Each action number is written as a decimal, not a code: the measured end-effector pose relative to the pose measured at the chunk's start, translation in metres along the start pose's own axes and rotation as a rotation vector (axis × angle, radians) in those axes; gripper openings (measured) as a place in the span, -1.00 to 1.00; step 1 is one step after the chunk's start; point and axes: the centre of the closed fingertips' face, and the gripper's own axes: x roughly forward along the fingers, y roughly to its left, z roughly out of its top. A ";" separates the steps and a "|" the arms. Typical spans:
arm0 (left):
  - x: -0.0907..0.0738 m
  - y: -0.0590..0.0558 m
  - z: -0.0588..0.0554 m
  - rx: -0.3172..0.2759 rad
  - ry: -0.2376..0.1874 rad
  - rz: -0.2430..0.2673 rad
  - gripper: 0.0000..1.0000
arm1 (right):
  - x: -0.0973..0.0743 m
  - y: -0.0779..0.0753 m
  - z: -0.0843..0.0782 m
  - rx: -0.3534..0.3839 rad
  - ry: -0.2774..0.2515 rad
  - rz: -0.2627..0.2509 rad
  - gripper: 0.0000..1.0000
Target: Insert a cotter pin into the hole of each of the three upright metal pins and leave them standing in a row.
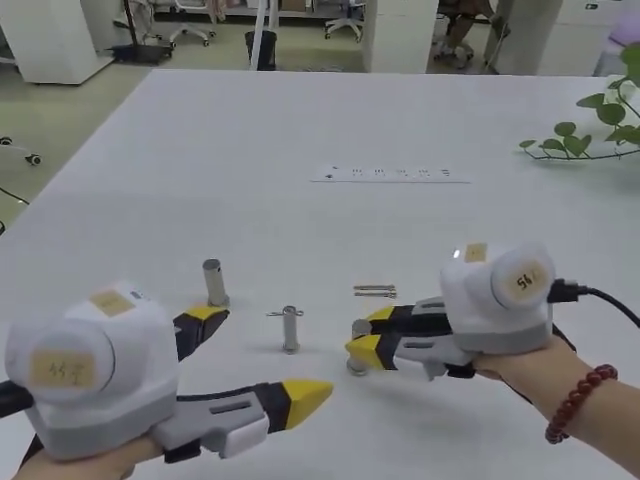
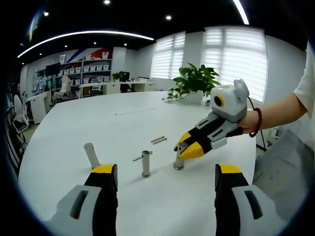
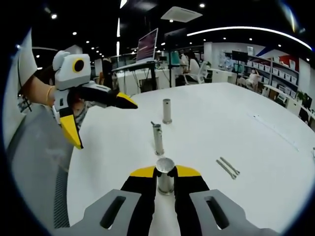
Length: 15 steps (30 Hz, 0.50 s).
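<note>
While my right gripper [image 3: 166,172] clamps the nearest pin [image 3: 165,183], my left gripper [image 1: 268,354] hangs open near the row, middle pin [image 1: 290,332] upright just beside the clamped one, loose cotters [image 1: 375,291] beyond.

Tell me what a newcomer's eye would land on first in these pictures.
The right claw, closed on the nearest metal pin at the right end of the row in the head view. Next, the middle pin with a cotter pin through its top, and the left claw held wide open before the row. Two loose cotter pins lie just beyond.
</note>
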 end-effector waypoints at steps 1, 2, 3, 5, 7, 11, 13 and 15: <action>0.000 0.000 0.000 0.001 0.000 0.000 0.62 | 0.000 0.000 0.000 0.001 -0.001 0.000 -0.72; 0.001 -0.001 0.000 0.001 0.000 -0.001 0.62 | 0.000 0.000 -0.001 0.002 -0.006 -0.002 -0.72; 0.001 -0.001 0.000 0.002 0.000 -0.001 0.62 | -0.001 0.000 -0.001 0.007 -0.009 -0.004 -0.71; 0.001 -0.001 0.000 0.002 -0.001 -0.002 0.62 | -0.001 0.001 0.000 0.016 -0.014 -0.005 -0.71; 0.001 -0.001 -0.001 0.001 0.001 -0.001 0.63 | 0.000 0.000 0.000 0.016 -0.018 -0.005 -0.70; 0.000 -0.002 -0.002 0.001 0.004 -0.001 0.65 | -0.002 0.001 0.002 0.016 -0.029 -0.004 -0.67; 0.000 -0.002 -0.002 -0.001 0.005 -0.001 0.66 | -0.003 0.001 0.003 0.023 -0.030 -0.006 -0.60; 0.000 -0.002 -0.002 0.000 0.006 -0.001 0.67 | -0.006 0.003 0.004 0.026 -0.032 -0.003 -0.57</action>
